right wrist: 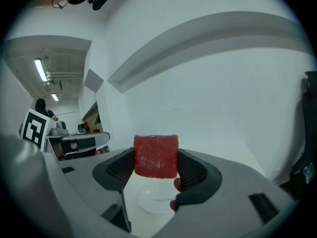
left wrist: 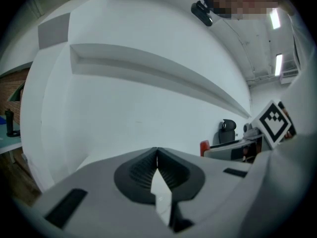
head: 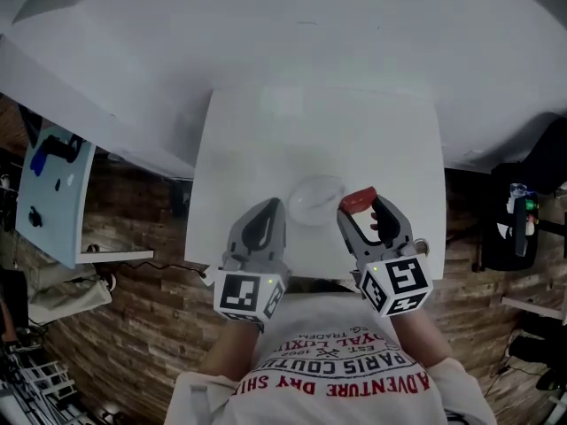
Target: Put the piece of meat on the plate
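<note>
Meat, a red square block with a grainy surface, is clamped between the two dark ribbed pads of the right gripper. The jaws stand narrow, pressing on its left and right sides. In the head view the block is just beside the right edge of a clear round plate, not on it. The right gripper view shows the plate lower down, in the gap between the jaws and under the meat. The plate lies on a white rectangular table, near its front edge. The left gripper is at the left of the plate, near to it. Its jaws are closed together at the tips, with nothing between them.
</note>
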Motion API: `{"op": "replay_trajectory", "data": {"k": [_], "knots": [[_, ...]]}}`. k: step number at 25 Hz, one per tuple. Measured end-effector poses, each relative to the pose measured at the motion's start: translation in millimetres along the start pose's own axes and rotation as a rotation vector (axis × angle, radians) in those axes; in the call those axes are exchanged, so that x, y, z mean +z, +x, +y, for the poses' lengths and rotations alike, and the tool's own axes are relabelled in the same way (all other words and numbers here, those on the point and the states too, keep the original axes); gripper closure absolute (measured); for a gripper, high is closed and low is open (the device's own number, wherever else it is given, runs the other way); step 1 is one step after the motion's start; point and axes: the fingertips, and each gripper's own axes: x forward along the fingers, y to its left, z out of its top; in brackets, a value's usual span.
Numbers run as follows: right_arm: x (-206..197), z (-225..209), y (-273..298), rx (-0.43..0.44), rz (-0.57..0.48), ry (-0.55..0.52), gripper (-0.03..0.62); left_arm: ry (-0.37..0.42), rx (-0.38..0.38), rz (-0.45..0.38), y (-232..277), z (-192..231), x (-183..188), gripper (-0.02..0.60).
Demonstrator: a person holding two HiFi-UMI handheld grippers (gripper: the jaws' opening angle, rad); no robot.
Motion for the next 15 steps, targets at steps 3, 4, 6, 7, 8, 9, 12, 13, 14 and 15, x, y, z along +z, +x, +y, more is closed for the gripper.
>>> {"op": "replay_trajectory", "data": {"k": [3,4,6,7,8,9,12,13,14,15], "knots": [[-9.1,-3.5,10.4,-0.006,0.029,0.027,0.318,-0.011,-0.001,0.025,6.8,5.5,-7.8,0.574],[-12.4,-3.8,14.7,-0.009,0.041,0.037,0.318,-0.016,-0.003,0.032,9.5,7.8,-10.4,0.574],[-18.2,-2.0,25.0,-0.011,0.065,0.051,0.318,-0.026,-0.015,0.046,16.0,14.0,-14.9,0.574],[-21.4,0.0,29.8,-0.012,0.079,0.054,0.318,-0.03,-0.023,0.053,19.0,17.4,-17.5,0.574],[-25.1,1.8,34.1,-0.014,0.095,0.055,0.318,-0.035,-0.031,0.061,21.8,20.5,-20.6,0.574],[-29.3,3.1,38.1,-0.018,0.113,0.056,0.318,-0.042,-0.04,0.07,24.9,23.4,-24.0,0.574],[-43.6,2.9,54.0,-0.035,0.175,0.065,0.318,-0.057,-0.066,0.097,37.2,33.2,-33.5,0.574],[-49.6,2.2,60.2,-0.042,0.199,0.063,0.318,-0.057,-0.073,0.107,41.8,37.0,-36.8,0.574],[-56.3,1.3,66.8,-0.047,0.225,0.056,0.318,-0.057,-0.078,0.118,46.4,41.0,-40.7,0.574],[-64.0,0.5,73.2,-0.052,0.254,0.048,0.318,-0.058,-0.083,0.13,50.8,44.9,-45.3,0.574]]}}
